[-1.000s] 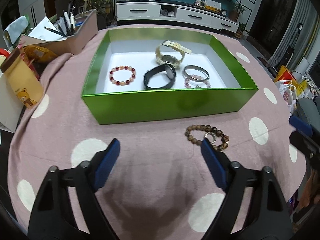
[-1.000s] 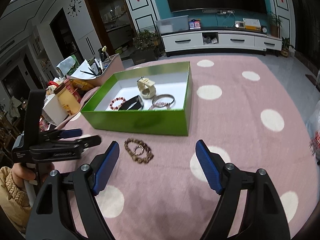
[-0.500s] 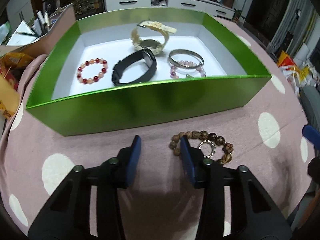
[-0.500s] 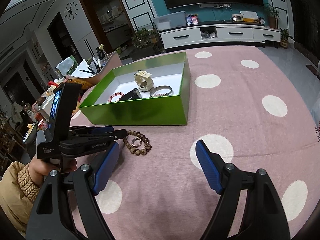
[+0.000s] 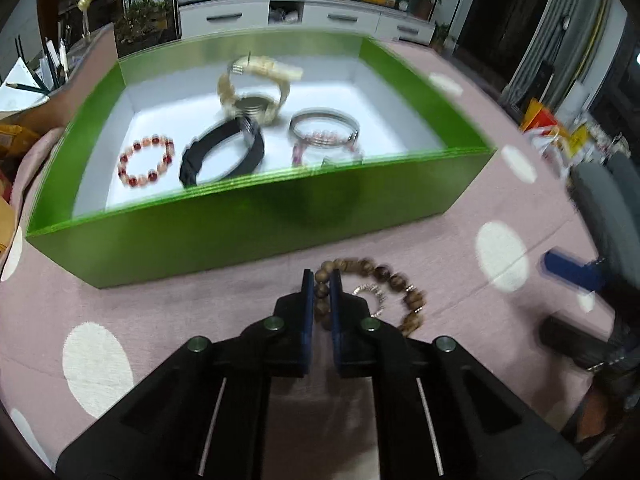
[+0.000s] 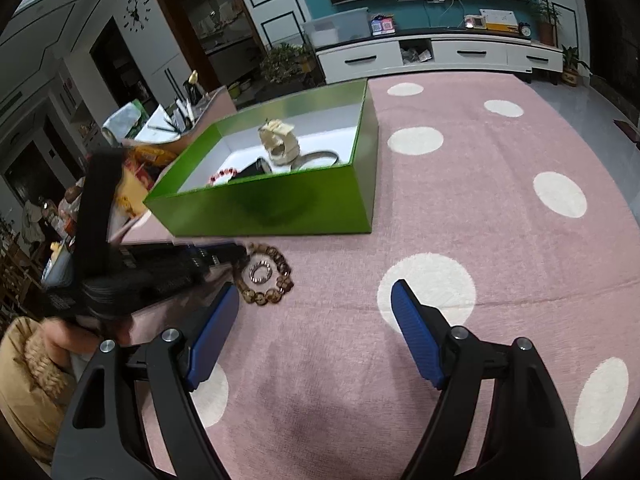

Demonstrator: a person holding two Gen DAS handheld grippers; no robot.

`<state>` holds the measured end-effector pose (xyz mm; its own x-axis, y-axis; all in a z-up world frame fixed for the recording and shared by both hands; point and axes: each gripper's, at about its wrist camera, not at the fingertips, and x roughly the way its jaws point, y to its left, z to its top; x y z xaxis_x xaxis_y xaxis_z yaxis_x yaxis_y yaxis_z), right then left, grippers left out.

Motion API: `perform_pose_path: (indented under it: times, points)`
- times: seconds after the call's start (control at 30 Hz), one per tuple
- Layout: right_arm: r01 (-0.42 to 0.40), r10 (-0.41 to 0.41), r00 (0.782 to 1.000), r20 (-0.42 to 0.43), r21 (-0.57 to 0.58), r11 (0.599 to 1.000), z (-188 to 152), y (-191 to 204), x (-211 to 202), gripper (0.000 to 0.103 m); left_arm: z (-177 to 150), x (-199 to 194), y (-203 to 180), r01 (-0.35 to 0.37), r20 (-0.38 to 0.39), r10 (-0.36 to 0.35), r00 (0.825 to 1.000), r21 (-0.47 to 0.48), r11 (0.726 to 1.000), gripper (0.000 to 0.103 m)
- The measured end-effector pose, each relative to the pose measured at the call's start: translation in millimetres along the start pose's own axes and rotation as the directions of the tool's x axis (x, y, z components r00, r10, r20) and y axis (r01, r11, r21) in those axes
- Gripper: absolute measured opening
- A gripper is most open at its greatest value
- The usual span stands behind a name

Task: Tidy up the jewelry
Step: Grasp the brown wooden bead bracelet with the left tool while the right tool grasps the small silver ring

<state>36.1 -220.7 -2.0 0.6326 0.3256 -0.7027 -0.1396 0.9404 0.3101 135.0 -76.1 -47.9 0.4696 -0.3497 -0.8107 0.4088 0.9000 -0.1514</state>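
One wooden bead bracelet (image 5: 372, 288), at six o'clock of the green box (image 5: 256, 216), is clamped by the just-closed left gripper (image 5: 320, 296) for boxing; the right gripper (image 6: 312, 328) waits with jaws apart.

Pink polka-dot tablecloth (image 6: 460, 208); white TV cabinet (image 6: 440, 54) behind; wall clock (image 6: 134, 18); potted plant (image 6: 282, 64).

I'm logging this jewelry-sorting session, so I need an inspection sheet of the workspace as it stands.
Surface: pink cloth with white dots.
Job's things: open green box holding a cream watch, black watch, red bead bracelet and silver bangle; brown wooden bead bracelet on the cloth before it.
Clutter: pens and packets beyond the box's left side.
Grippers: left claw shut on the brown bracelet; right claw open, empty.
Cables: nothing seen.
Surroundings: white TV cabinet.
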Motion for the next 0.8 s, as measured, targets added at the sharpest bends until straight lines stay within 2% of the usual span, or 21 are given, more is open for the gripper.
perform_pose_path:
  times: [0.2,0.37,0.57,0.73,0.8]
  points:
    - [-0.024,0.016,0.996,-0.084,-0.089,0.996,-8,18,29,0.077,16,-40,1,0.060,0.117,-0.056,0.992,-0.027,0.998,0.007]
    - [-0.032,0.013,0.993,-0.117,-0.160,0.987,-2,33,51,0.076,20,-65,5,0.111,0.167,-0.102,0.981,-0.044,0.993,0.007]
    - [-0.060,0.024,0.988,-0.150,-0.240,0.969,11,58,80,0.070,12,-79,30,0.066,0.187,-0.047,0.981,-0.095,0.993,0.007]
    - [-0.040,-0.006,0.989,-0.145,-0.312,0.949,21,78,101,0.054,0,-81,57,0.041,0.175,-0.013,0.984,-0.156,0.987,0.007]
    - [-0.025,-0.022,0.990,-0.141,-0.328,0.944,24,81,104,0.040,-2,-81,63,0.032,0.169,-0.003,0.986,-0.166,0.986,0.007]
